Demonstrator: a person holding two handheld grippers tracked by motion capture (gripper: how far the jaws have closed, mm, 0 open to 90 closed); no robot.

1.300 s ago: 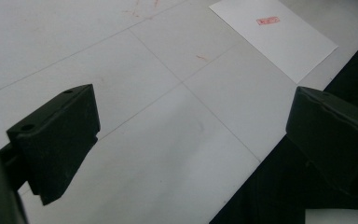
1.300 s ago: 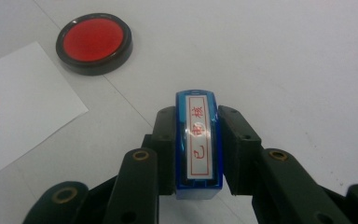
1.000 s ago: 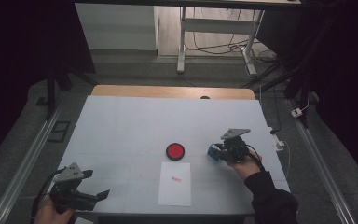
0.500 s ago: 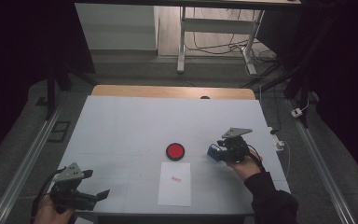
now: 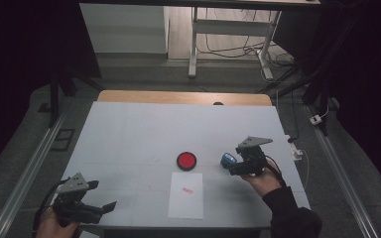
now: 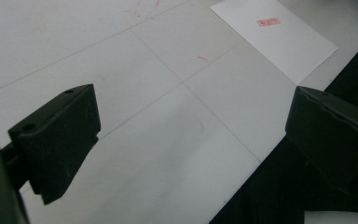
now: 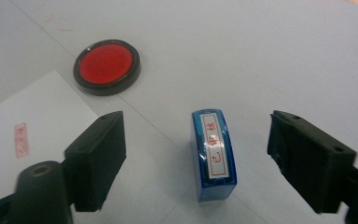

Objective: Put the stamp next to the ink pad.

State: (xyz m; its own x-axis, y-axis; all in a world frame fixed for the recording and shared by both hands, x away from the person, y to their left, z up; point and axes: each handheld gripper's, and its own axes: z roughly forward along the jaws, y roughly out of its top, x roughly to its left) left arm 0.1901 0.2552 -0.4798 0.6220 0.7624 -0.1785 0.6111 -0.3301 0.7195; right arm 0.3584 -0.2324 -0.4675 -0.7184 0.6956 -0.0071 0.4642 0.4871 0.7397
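Observation:
A blue stamp (image 7: pixel 213 154) with a white label stands on the table (image 5: pixel 129 134) between the jaws of my right gripper (image 7: pixel 200 158). Those jaws have just been opening, and there is a gap on each side of the stamp. From above, the stamp (image 5: pixel 227 159) sits at the tip of the right gripper (image 5: pixel 238 163), right of a round red ink pad (image 5: pixel 186 160). A white paper sheet (image 5: pixel 186 195) with a small red stamp mark lies below the pad. My left gripper (image 5: pixel 101 198) rests open at the table's near left corner, with nothing between its jaws (image 6: pixel 191 126).
In the right gripper view the ink pad (image 7: pixel 107 65) is to the upper left and the paper sheet (image 7: pixel 23 135) to the left. The table's front edge (image 6: pixel 261 163) runs close under the left gripper. A white cable and plug (image 5: pixel 297 148) lie off the right edge.
The right gripper's jaws have spread away from the blue stamp, which stays standing in place. Both hands have barely moved.

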